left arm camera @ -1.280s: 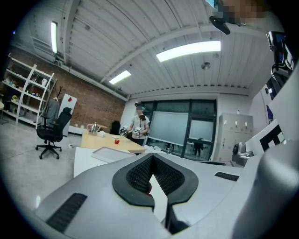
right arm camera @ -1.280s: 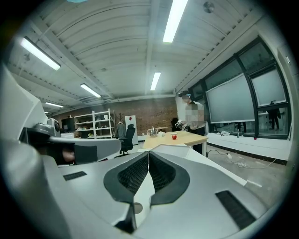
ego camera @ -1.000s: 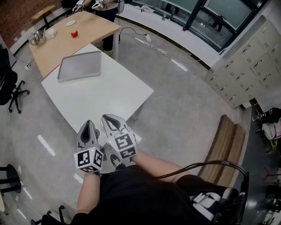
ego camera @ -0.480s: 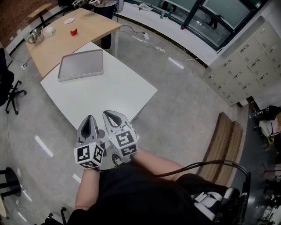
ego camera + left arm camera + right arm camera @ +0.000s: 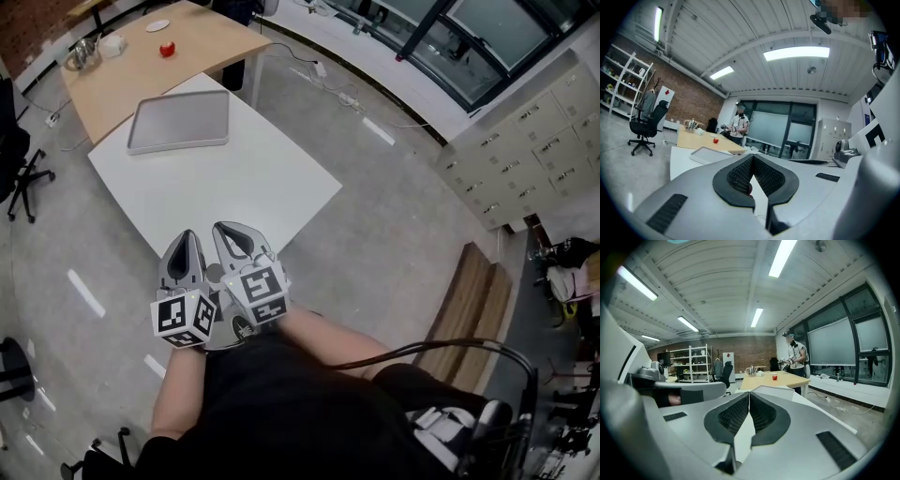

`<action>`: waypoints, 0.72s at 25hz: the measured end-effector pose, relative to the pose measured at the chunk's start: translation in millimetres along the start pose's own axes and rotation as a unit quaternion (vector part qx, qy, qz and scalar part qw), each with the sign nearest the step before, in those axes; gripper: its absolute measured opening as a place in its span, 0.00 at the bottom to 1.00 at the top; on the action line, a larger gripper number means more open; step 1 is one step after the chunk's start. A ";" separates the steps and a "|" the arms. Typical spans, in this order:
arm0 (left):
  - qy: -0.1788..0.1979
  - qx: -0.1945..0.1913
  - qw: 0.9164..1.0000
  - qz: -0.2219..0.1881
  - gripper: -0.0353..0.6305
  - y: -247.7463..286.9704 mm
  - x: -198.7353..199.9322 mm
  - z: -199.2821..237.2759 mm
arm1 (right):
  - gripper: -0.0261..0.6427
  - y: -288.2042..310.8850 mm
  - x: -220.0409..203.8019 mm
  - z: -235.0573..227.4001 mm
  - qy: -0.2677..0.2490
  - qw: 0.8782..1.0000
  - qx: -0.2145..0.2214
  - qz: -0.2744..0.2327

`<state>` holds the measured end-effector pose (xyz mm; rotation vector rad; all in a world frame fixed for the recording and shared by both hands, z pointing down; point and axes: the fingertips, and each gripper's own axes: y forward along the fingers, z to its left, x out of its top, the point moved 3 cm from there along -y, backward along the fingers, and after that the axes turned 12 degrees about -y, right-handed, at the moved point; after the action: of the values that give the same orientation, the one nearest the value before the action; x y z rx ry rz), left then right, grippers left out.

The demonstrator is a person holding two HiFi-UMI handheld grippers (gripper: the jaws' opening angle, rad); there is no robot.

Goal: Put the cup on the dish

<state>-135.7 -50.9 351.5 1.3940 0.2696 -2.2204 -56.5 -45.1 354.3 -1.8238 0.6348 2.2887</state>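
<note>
Item under inspection: a small red cup, as I take it to be, stands on the far wooden table. The white dish lies near it but apart, so the cup is not yet on the dish. Between that table and the operator lies a white table bearing a grey tray. The left gripper and right gripper are held side by side off its near corner, each with jaws closed together on nothing. Assessment: approach stage, no grasp begun. The next move calls for rounding the white table to within reach, parting one gripper's jaws and setting them about the cup.
</note>
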 end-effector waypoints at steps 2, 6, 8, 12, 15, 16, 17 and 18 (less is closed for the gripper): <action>0.002 0.003 1.000 0.002 0.05 2.0 -0.9 1.0 | 0.06 2.5 -0.8 -0.2 0.001 1.000 0.003 0.001; 0.009 0.014 1.000 0.001 0.05 6.5 -2.7 -6.2 | 0.06 -1.2 -5.1 -13.4 0.003 1.000 0.008 0.000; 0.012 0.019 1.000 -0.001 0.05 11.9 -3.2 -13.6 | 0.06 -5.0 -7.3 -27.3 0.004 1.000 0.007 -0.003; 0.022 0.031 0.999 -0.003 0.05 25.5 -6.3 -9.0 | 0.06 3.5 -16.1 -45.1 0.006 1.000 0.001 0.002; 0.026 0.045 0.999 0.008 0.05 32.4 -10.4 4.1 | 0.06 14.0 -25.1 -46.0 0.015 1.000 0.005 0.017; 0.024 0.048 0.998 0.012 0.05 34.1 -12.1 7.0 | 0.06 15.8 -27.6 -46.3 0.015 1.000 0.008 0.020; 0.024 0.052 0.998 0.014 0.05 35.3 -13.9 9.7 | 0.06 17.4 -30.3 -46.2 0.016 1.000 0.012 0.022; 0.025 0.055 0.998 0.017 0.05 36.2 -16.0 12.4 | 0.06 19.3 -33.3 -45.8 0.015 0.999 0.016 0.024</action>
<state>-121.4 -82.1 374.8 1.5011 0.1421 -2.2051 -14.3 -76.5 382.7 -1.8526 0.7227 2.2704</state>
